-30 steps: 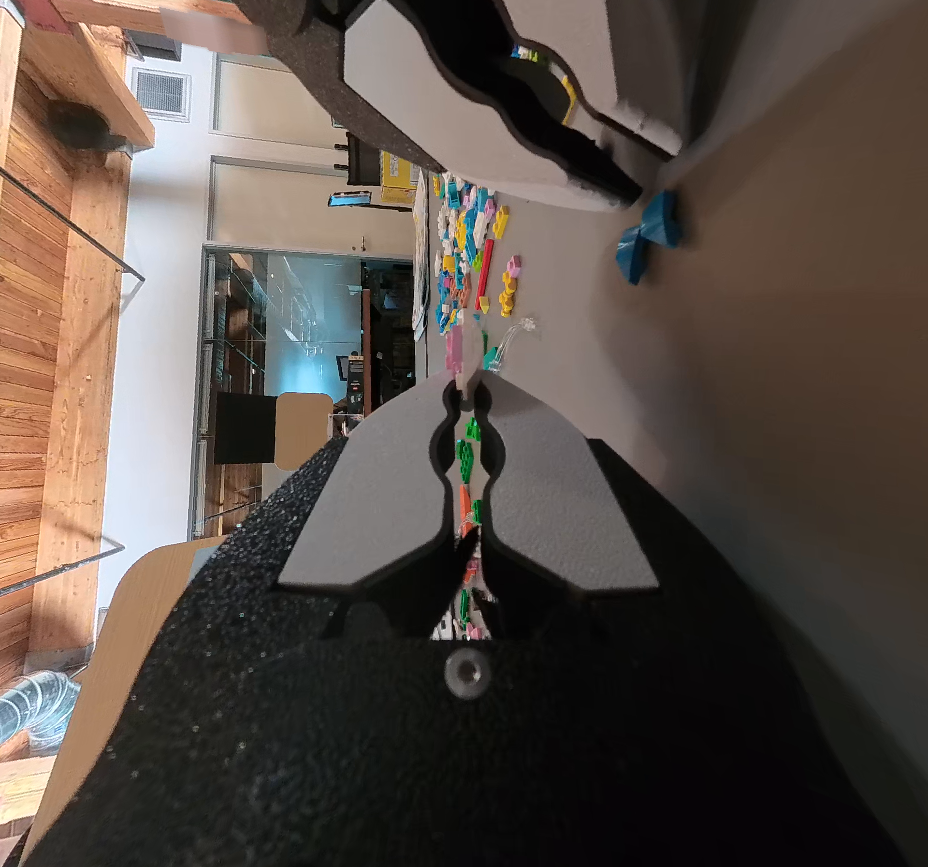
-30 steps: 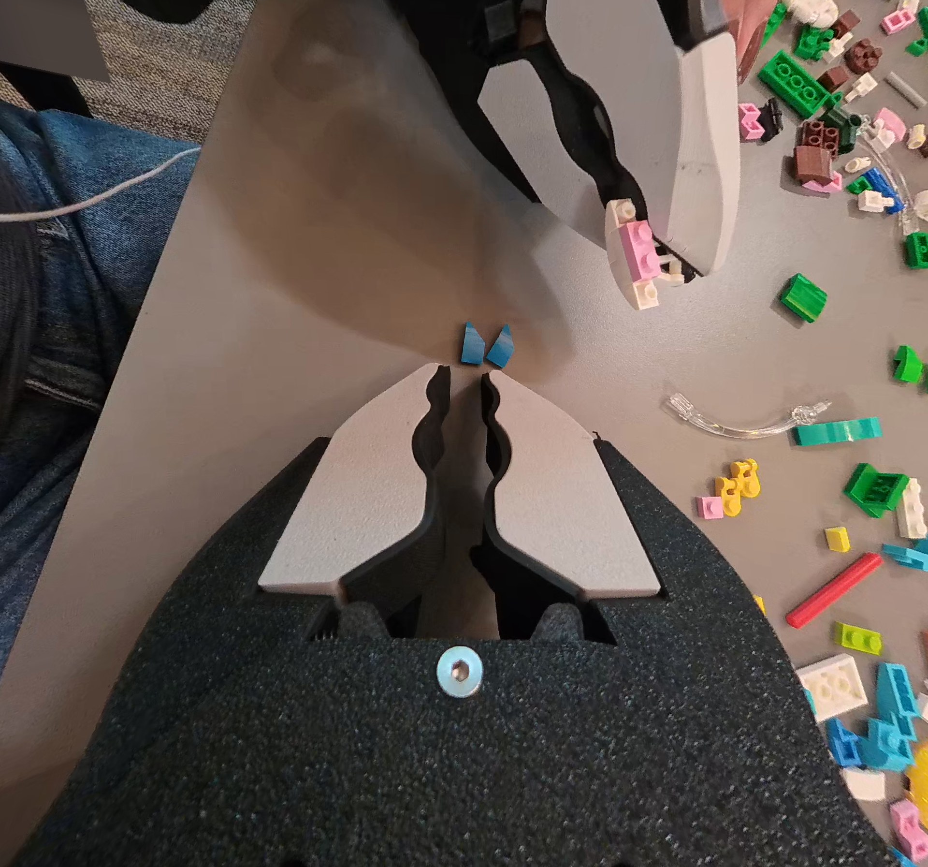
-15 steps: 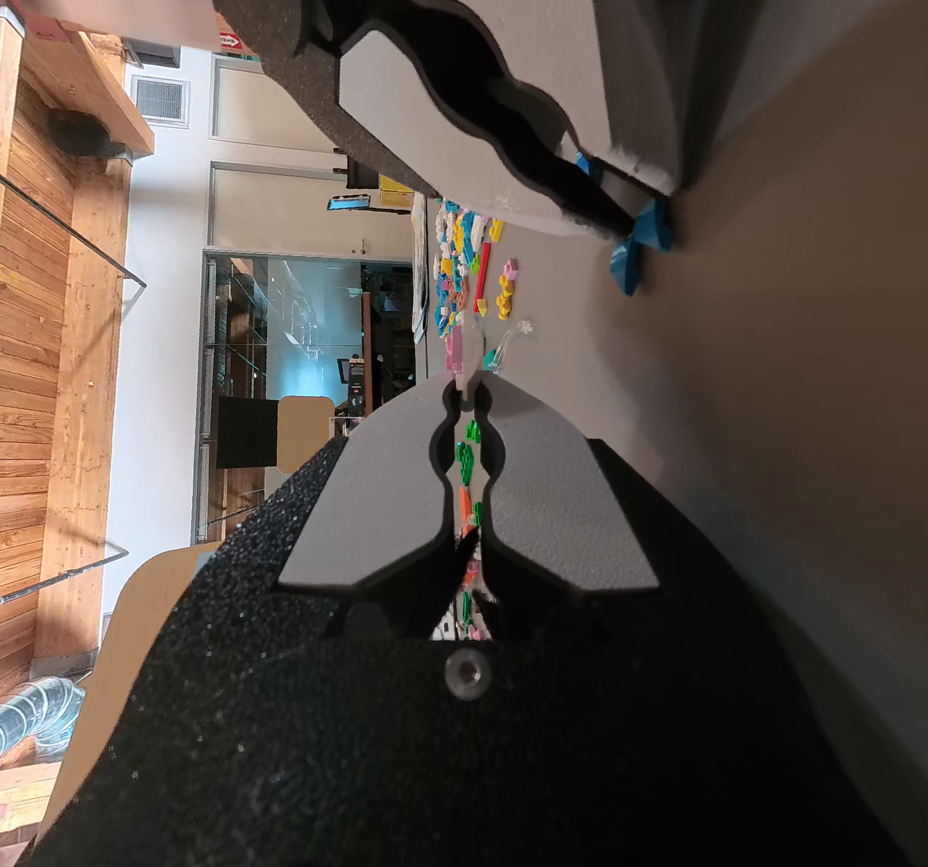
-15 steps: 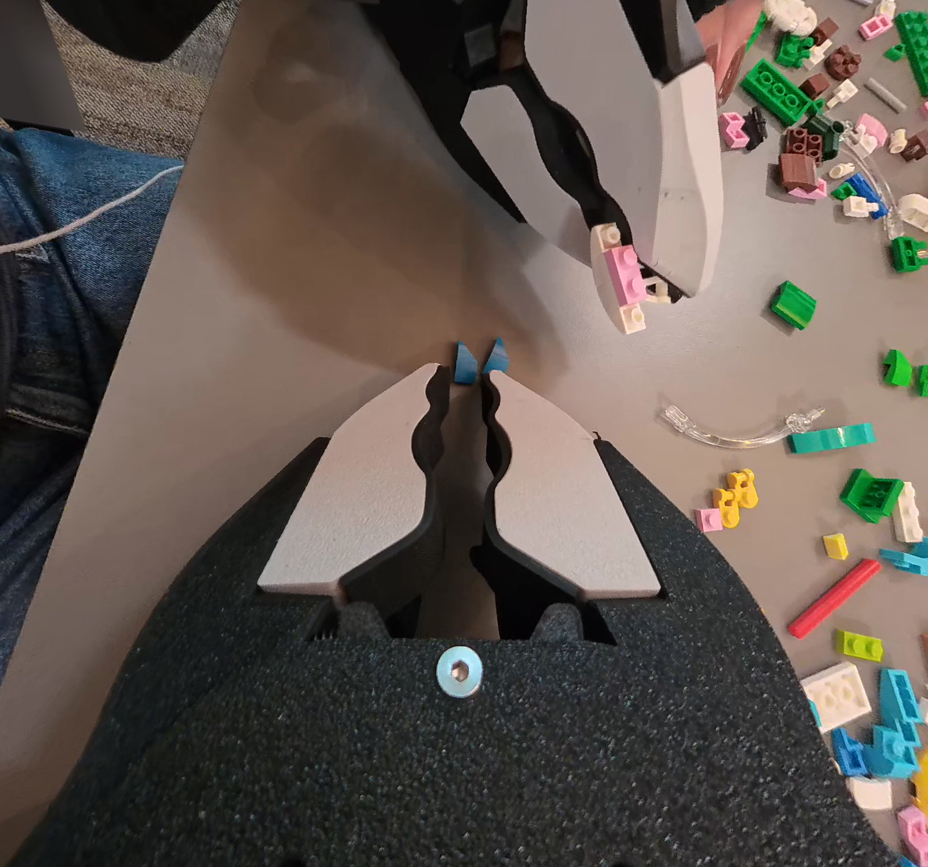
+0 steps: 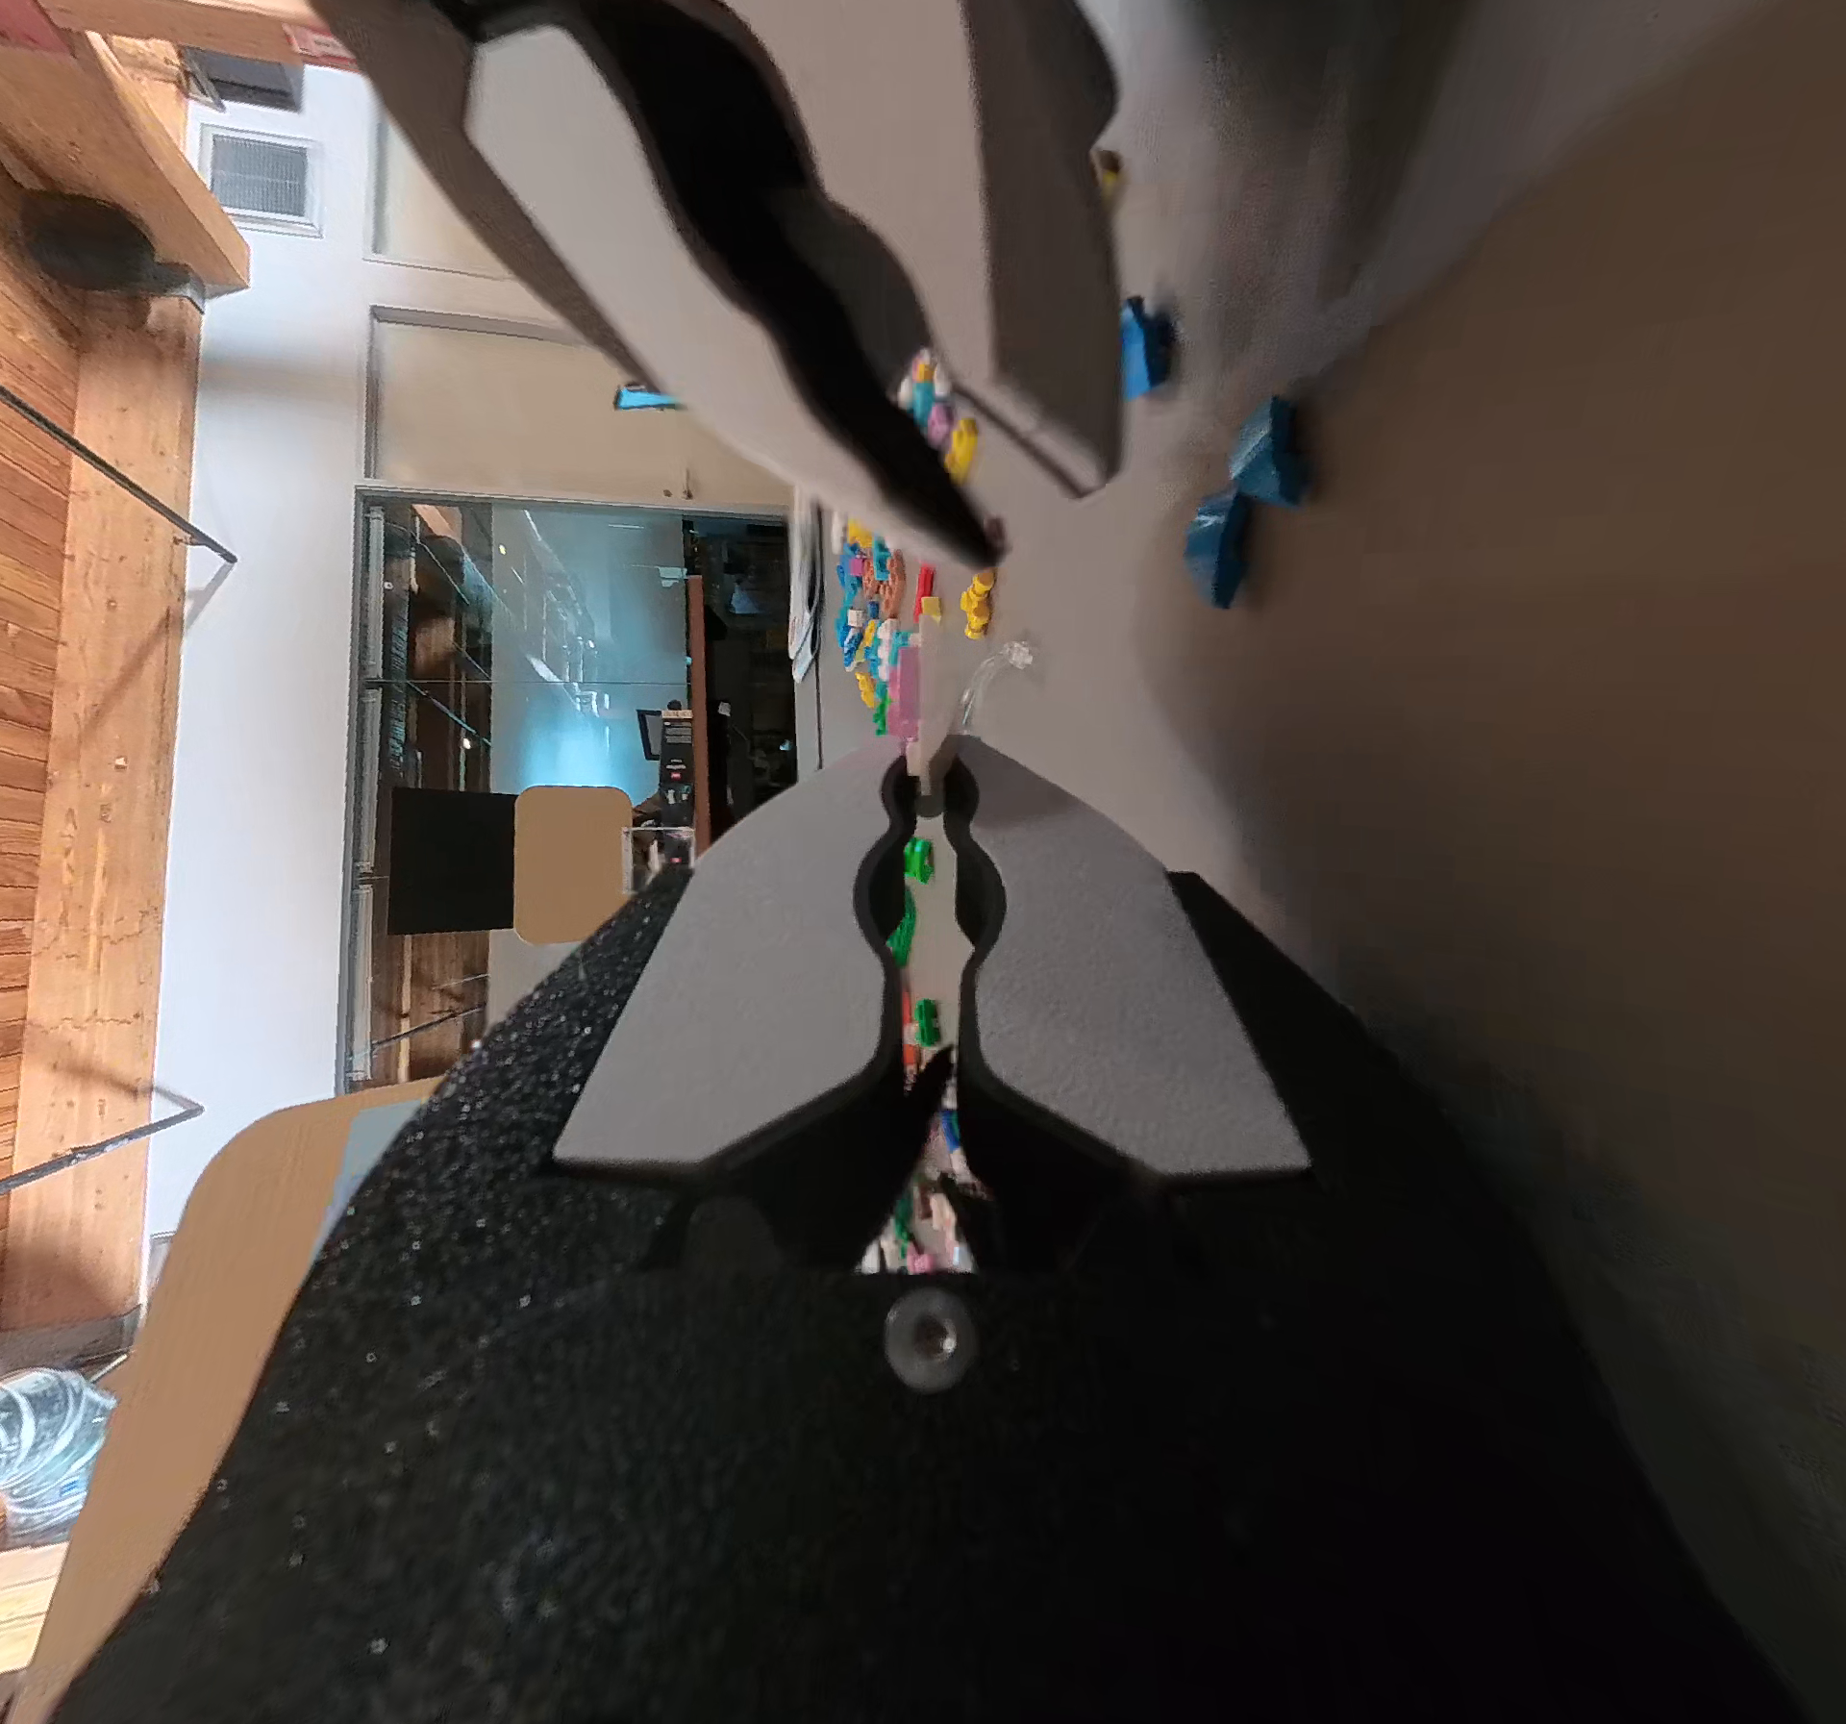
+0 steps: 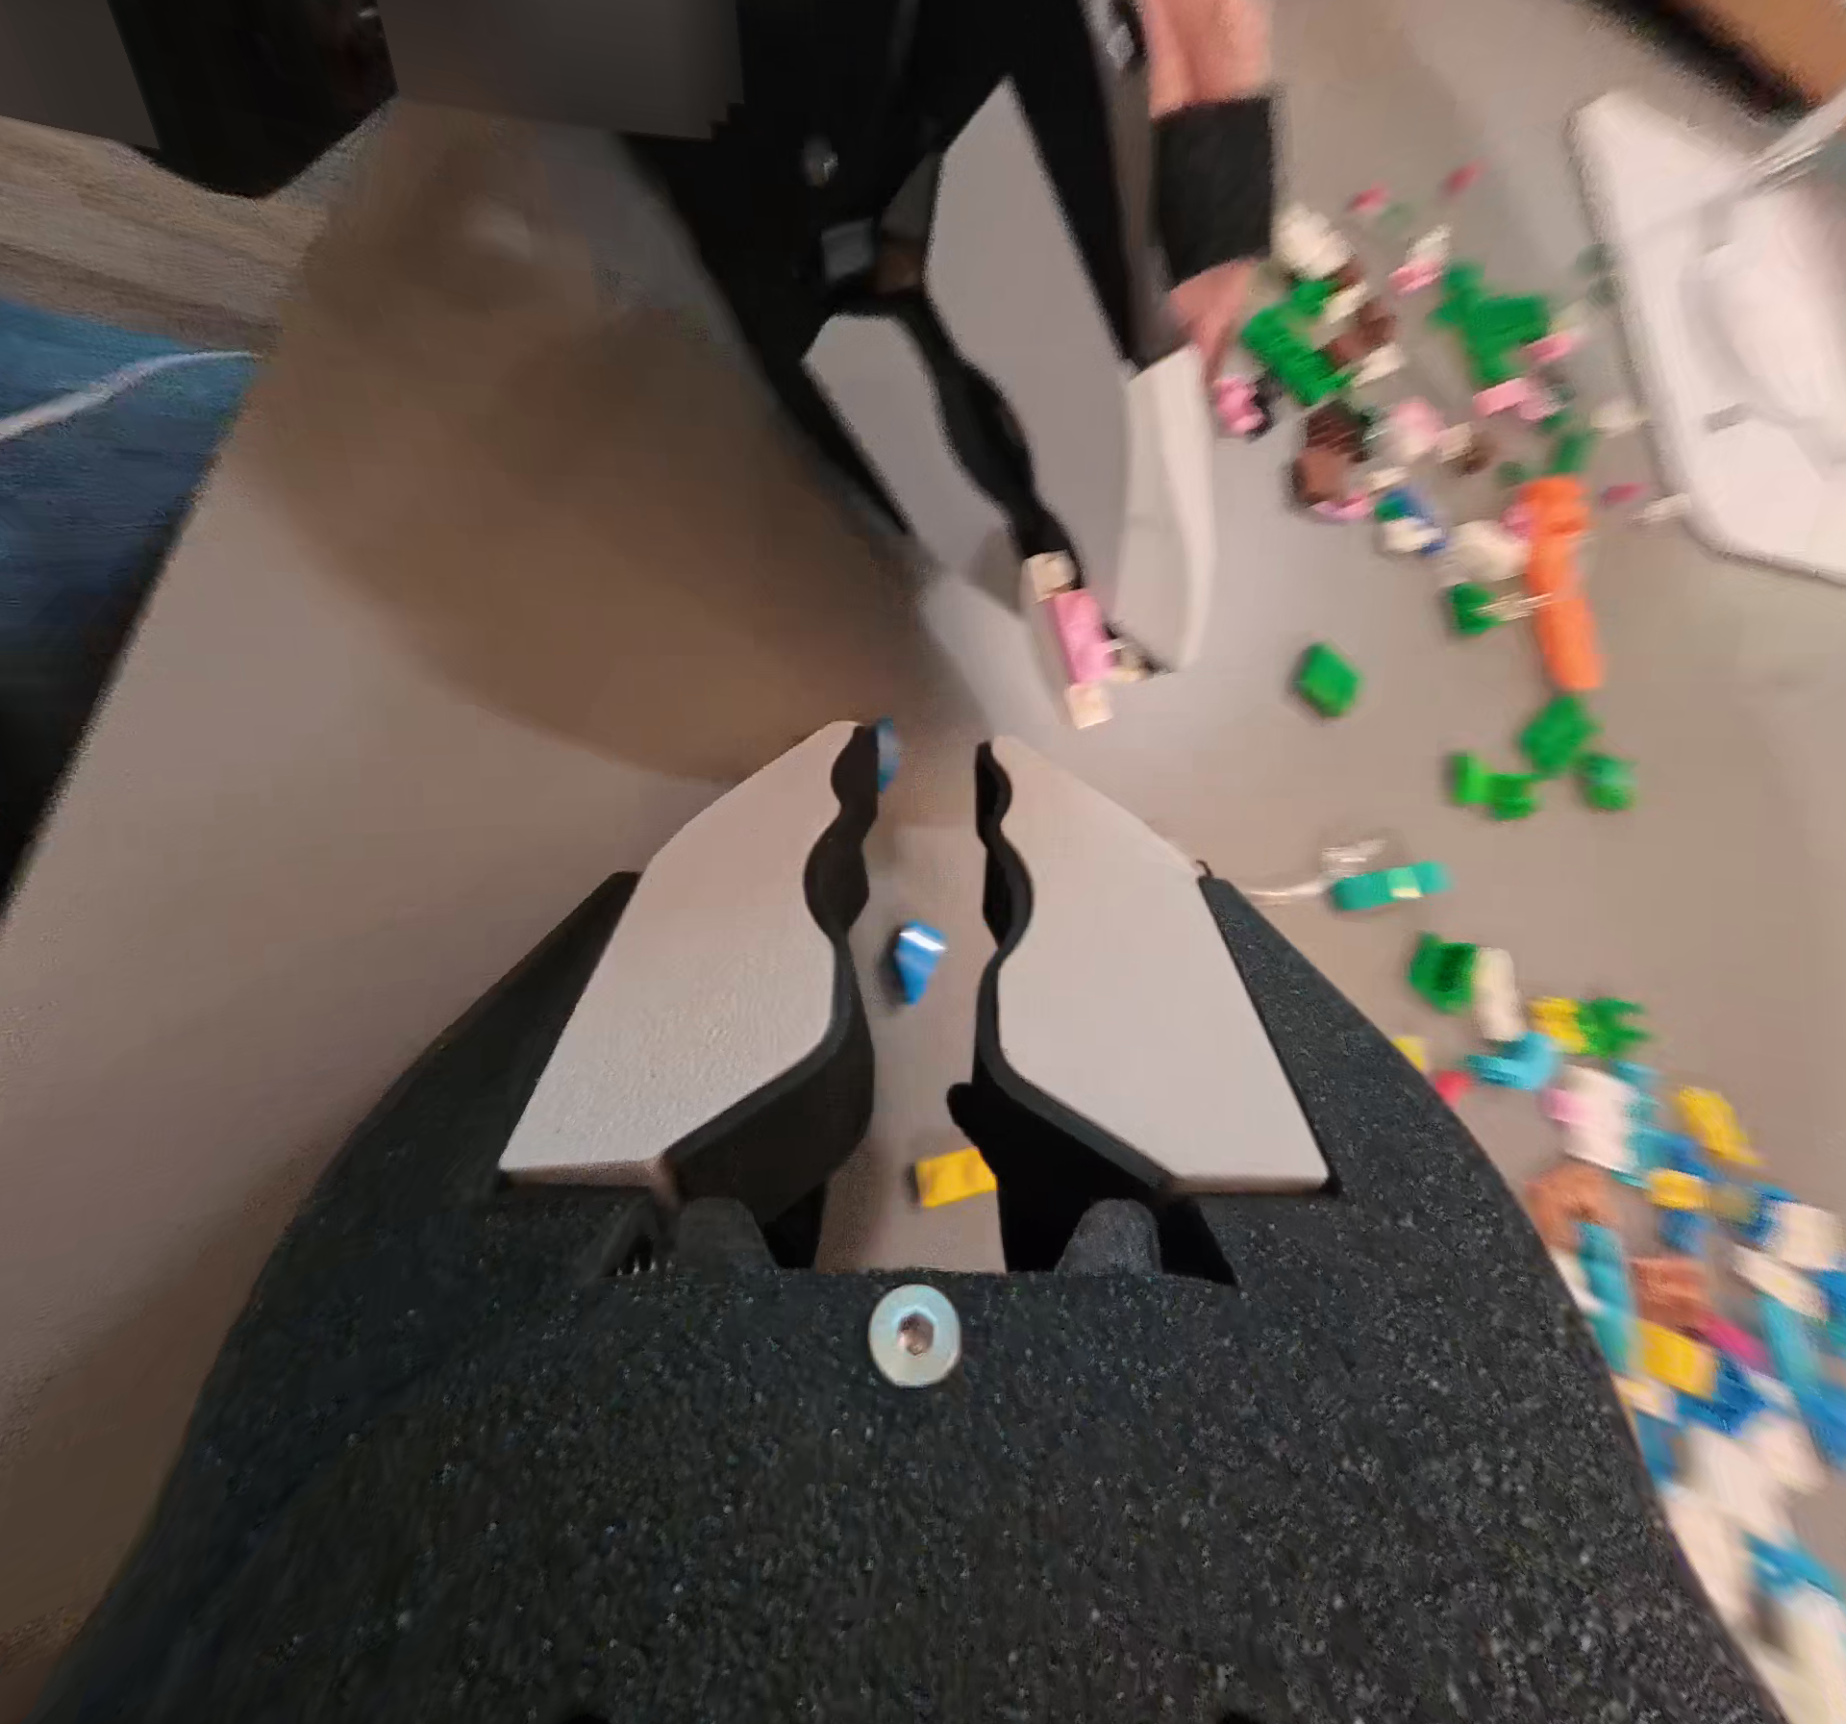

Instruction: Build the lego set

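**Grey table strewn with loose bricks**

A grey table [image 6: 420, 877] carries scattered small bricks. Two blue pieces [image 5: 1244, 517] lie side by side near its edge, with a yellow brick [image 6: 954, 1179] nearby. To the right lie green bricks [image 6: 1543, 757], an orange piece [image 6: 1563, 597], a teal piece [image 6: 1388, 887] and a mixed heap [image 6: 1698, 1227].

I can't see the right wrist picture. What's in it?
The open right tongs hang over a grey table, two small blue bricks showing between them. Beyond, the left tongs grip a pink-and-white piece; loose bricks lie right.
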### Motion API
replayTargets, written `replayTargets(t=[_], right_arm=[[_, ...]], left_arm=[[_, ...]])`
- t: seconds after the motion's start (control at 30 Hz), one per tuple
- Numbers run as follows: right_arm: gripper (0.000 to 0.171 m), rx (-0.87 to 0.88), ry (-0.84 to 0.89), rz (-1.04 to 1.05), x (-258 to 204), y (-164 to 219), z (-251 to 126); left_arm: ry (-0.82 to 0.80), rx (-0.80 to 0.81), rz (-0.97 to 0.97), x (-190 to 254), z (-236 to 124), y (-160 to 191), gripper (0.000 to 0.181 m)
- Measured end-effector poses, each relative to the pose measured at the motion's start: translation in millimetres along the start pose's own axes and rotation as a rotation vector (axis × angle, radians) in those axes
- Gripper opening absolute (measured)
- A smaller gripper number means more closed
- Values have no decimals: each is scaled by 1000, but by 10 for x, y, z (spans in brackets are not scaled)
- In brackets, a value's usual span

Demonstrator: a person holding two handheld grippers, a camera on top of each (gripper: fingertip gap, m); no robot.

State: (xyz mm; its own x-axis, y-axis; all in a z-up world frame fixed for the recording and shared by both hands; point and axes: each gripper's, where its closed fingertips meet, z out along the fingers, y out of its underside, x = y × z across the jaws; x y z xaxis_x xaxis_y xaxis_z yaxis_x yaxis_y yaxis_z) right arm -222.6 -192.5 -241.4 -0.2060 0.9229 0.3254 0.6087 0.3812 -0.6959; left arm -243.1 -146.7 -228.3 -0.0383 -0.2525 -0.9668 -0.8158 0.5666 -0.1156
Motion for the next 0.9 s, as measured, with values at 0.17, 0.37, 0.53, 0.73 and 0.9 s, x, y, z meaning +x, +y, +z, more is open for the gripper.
replayTargets(t=[0.17,0.37,0.53,0.73,0.9], right_arm=[[24,3,331,-327,241,-151,-110],[30,-76,452,-547,243,-177,-48],[15,-148,475,-605,266,-84,9],[11,8,480,-549,264,-233,-125],[11,226,393,-455,204,-356,-285]], left_arm=[[39,-4,-80,16,11,-20,4],[47,0,-87,20,21,-78,4],[51,30,-134,2,3,-129,4],[28,172,-284,-132,-86,-280,15],[38,334,-468,-270,-204,-406,22]])
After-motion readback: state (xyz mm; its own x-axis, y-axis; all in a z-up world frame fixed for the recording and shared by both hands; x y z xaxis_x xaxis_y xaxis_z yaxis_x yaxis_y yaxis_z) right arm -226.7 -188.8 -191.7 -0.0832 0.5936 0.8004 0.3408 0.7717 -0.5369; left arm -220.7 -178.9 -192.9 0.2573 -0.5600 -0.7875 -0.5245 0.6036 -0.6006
